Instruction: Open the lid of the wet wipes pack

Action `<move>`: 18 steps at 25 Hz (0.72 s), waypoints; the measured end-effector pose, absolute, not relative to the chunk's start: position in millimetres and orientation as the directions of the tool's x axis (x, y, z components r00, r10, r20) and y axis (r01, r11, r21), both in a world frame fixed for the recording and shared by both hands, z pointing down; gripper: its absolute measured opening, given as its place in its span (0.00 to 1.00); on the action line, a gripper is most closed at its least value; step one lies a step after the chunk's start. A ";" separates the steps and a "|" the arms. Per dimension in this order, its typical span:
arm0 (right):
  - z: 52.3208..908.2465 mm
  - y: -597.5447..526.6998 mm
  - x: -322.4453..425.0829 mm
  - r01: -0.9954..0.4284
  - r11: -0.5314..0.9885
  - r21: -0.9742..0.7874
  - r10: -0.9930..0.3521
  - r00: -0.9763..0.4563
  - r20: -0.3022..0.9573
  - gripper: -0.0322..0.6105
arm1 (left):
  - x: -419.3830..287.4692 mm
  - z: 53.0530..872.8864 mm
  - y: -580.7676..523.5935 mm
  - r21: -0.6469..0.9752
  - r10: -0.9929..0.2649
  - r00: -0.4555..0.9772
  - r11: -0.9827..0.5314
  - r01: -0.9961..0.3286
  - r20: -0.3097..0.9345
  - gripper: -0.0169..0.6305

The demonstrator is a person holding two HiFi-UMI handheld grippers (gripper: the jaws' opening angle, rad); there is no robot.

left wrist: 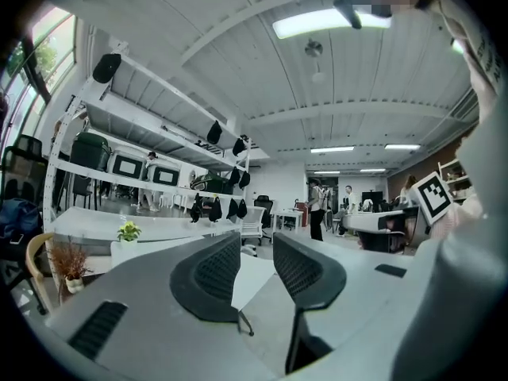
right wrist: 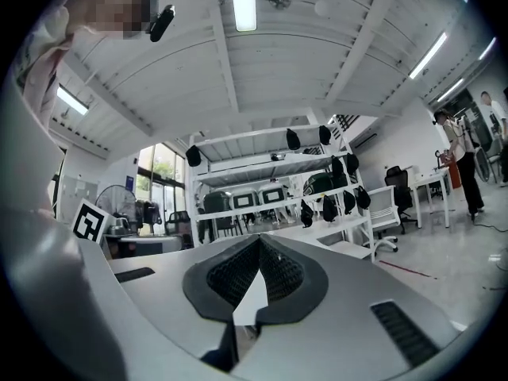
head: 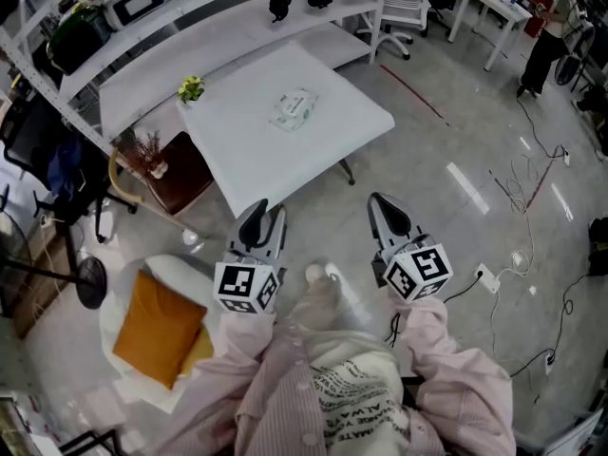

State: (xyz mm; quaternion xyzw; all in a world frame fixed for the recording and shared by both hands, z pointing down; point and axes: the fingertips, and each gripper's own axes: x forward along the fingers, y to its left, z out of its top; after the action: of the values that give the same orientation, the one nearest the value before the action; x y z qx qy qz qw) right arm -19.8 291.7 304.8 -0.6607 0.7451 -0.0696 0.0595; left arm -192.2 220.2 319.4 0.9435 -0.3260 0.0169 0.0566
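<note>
The wet wipes pack (head: 296,108) lies flat, pale green and white, near the middle of the white table (head: 247,150), its lid down as far as I can tell. Both grippers are held short of the table's near edge, over the floor and well away from the pack. My left gripper (head: 258,217) points level toward the table; its jaws stand apart with nothing between them (left wrist: 255,243). My right gripper (head: 384,207) is beside it, its tips meeting with nothing between them (right wrist: 259,243). Neither gripper view shows the pack.
A small green plant (head: 191,88) stands at the table's far left corner. A dark low stand (head: 180,171) with a dried plant sits left of the table, and a seat with an orange cushion (head: 157,328) nearer me. Shelving runs along the back. Cables (head: 532,283) trail on the floor at right.
</note>
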 end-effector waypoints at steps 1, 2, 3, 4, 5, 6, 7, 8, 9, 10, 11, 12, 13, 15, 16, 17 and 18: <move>306.6 283.1 -14.3 -0.976 0.112 -0.187 -0.993 -0.116 0.010 0.05 | -186.9 321.7 211.8 0.094 -0.609 0.789 -0.784 -0.614 0.079 0.19; 308.1 273.9 -8.3 -0.975 0.107 -0.193 -0.994 -0.112 0.016 0.05 | -180.9 323.7 203.7 0.088 -0.603 0.793 -0.788 -0.609 0.090 0.19; 309.6 264.0 -2.4 -0.975 0.102 -0.197 -0.994 -0.109 0.022 0.05 | -174.6 325.6 195.3 0.080 -0.597 0.796 -0.793 -0.604 0.099 0.19; 311.6 253.4 3.0 -0.975 0.100 -0.200 -0.994 -0.107 0.028 0.05 | -168.6 327.7 186.0 0.076 -0.594 0.798 -0.795 -0.602 0.107 0.19; 314.2 242.5 7.6 -0.974 0.099 -0.203 -0.994 -0.108 0.035 0.05 | -163.4 330.2 176.1 0.076 -0.592 0.798 -0.795 -0.602 0.114 0.19; 317.2 231.3 11.5 -0.973 0.099 -0.207 -0.993 -0.110 0.041 0.05 | -158.8 332.9 165.9 0.078 -0.593 0.796 -0.794 -0.603 0.120 0.19; 320.1 220.2 15.0 -0.972 0.101 -0.211 -0.992 -0.113 0.048 0.05 | -154.7 335.7 155.6 0.081 -0.594 0.794 -0.792 -0.605 0.126 0.19; 322.7 209.2 18.0 -0.971 0.103 -0.214 -0.991 -0.118 0.056 0.05 | -150.9 338.5 145.5 0.084 -0.595 0.792 -0.790 -0.607 0.133 0.19; 324.8 198.5 20.9 -0.970 0.107 -0.216 -0.990 -0.123 0.063 0.05 | -147.4 341.2 135.3 0.089 -0.596 0.791 -0.788 -0.610 0.140 0.19; 326.5 188.0 23.5 -0.970 0.112 -0.217 -0.989 -0.130 0.070 0.05 | -144.1 343.9 125.1 0.094 -0.597 0.789 -0.786 -0.612 0.147 0.19; 327.9 177.8 26.0 -0.969 0.117 -0.218 -0.988 -0.137 0.077 0.05 | -141.0 346.7 114.8 0.098 -0.598 0.786 -0.783 -0.615 0.154 0.19; 329.2 168.2 28.9 -0.968 0.122 -0.218 -0.986 -0.142 0.082 0.05 | -138.0 349.3 104.6 0.102 -0.600 0.784 -0.780 -0.618 0.161 0.19; 330.5 159.2 32.5 -0.968 0.123 -0.218 -0.986 -0.145 0.088 0.05 | -134.8 351.8 94.9 0.105 -0.602 0.781 -0.777 -0.621 0.166 0.19; 333.0 142.3 41.8 -0.969 0.118 -0.217 -0.985 -0.141 0.097 0.05 | -127.5 355.8 76.5 0.110 -0.602 0.779 -0.774 -0.623 0.172 0.19; 334.3 134.3 46.4 -0.970 0.112 -0.217 -0.985 -0.137 0.101 0.05 | -124.1 357.5 68.1 0.111 -0.602 0.779 -0.774 -0.623 0.175 0.19; 335.6 126.8 50.3 -0.970 0.107 -0.218 -0.986 -0.132 0.105 0.05 | -121.3 359.0 60.6 0.112 -0.600 0.780 -0.775 -0.622 0.179 0.19; 336.7 119.9 53.3 -0.970 0.103 -0.219 -0.986 -0.129 0.108 0.05 | -118.9 360.4 53.9 0.113 -0.598 0.781 -0.776 -0.621 0.181 0.19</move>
State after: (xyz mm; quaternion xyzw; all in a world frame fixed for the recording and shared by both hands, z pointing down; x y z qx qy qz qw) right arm 53.3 119.9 336.7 -0.6593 0.7418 -0.1184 0.0327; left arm -118.9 53.9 360.4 0.9399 -0.3241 0.0678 0.0833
